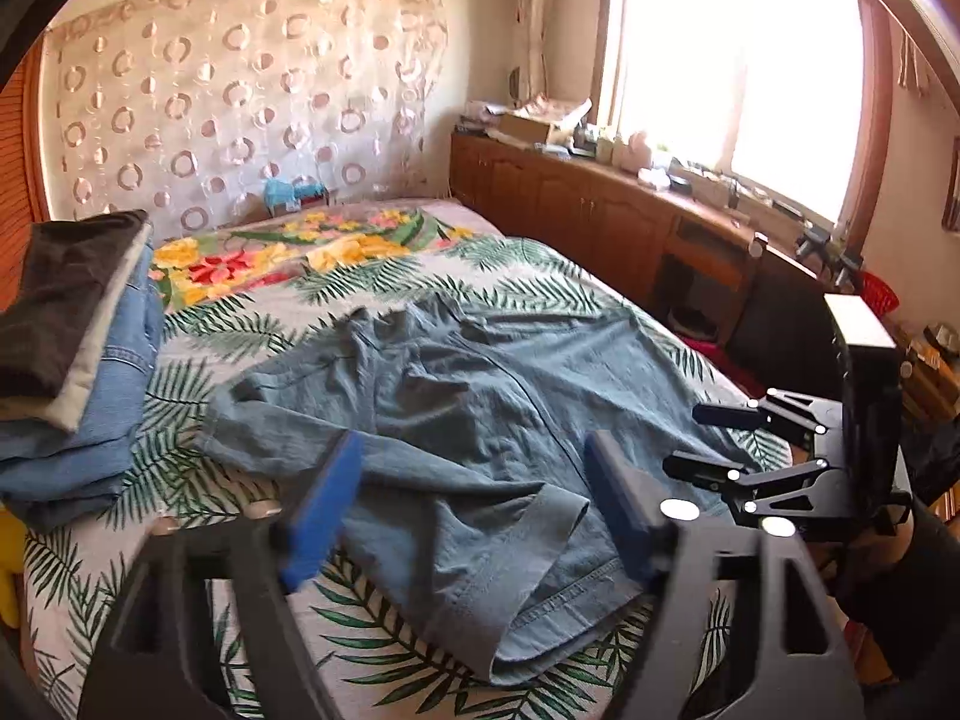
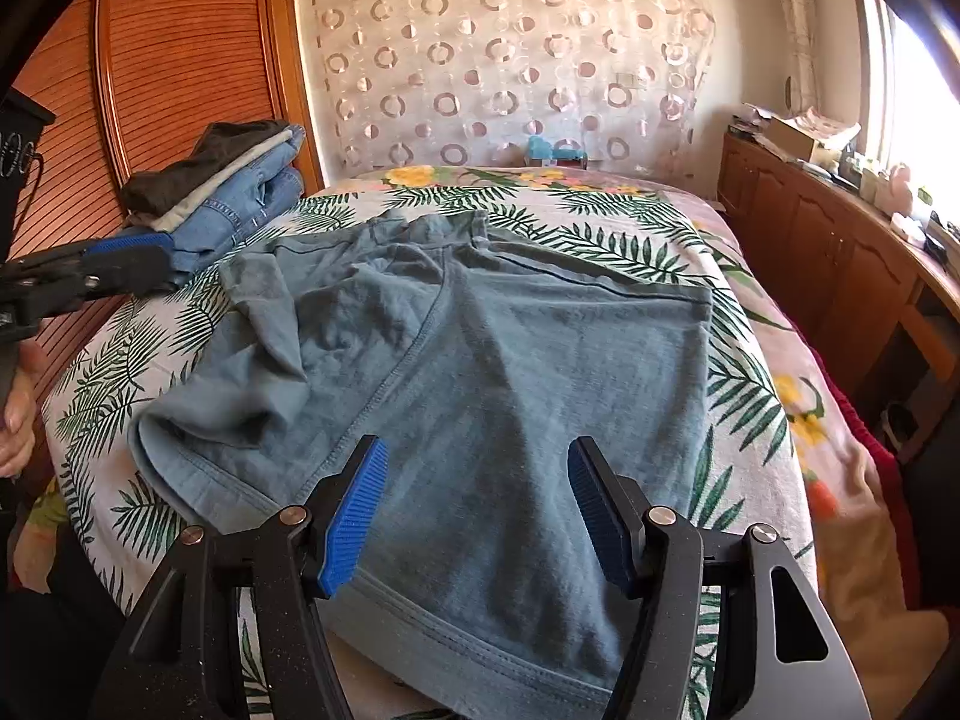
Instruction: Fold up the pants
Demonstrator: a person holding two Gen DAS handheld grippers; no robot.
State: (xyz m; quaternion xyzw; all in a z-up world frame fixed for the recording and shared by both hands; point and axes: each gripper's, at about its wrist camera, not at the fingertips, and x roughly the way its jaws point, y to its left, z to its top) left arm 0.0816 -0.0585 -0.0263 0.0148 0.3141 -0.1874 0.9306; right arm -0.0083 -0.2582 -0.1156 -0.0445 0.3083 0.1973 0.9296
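Grey-blue pants (image 1: pixel 480 420) lie spread and rumpled on the bed's leaf-print cover (image 1: pixel 228 330). In the left wrist view my left gripper (image 1: pixel 474 480) is open above a crumpled leg hem, holding nothing. In the right wrist view the pants (image 2: pixel 480 372) lie with the other leg flat toward me. My right gripper (image 2: pixel 477 498) is open just above that leg near its hem, empty. The right gripper also shows at the right in the left wrist view (image 1: pixel 714 444), and the left gripper shows at the left in the right wrist view (image 2: pixel 126 261).
A stack of folded clothes (image 1: pixel 78 360), dark on top with jeans below, sits at the bed's left side, also in the right wrist view (image 2: pixel 228 192). A wooden cabinet (image 1: pixel 600 210) with clutter runs along the window side. A slatted wooden panel (image 2: pixel 180 60) stands at left.
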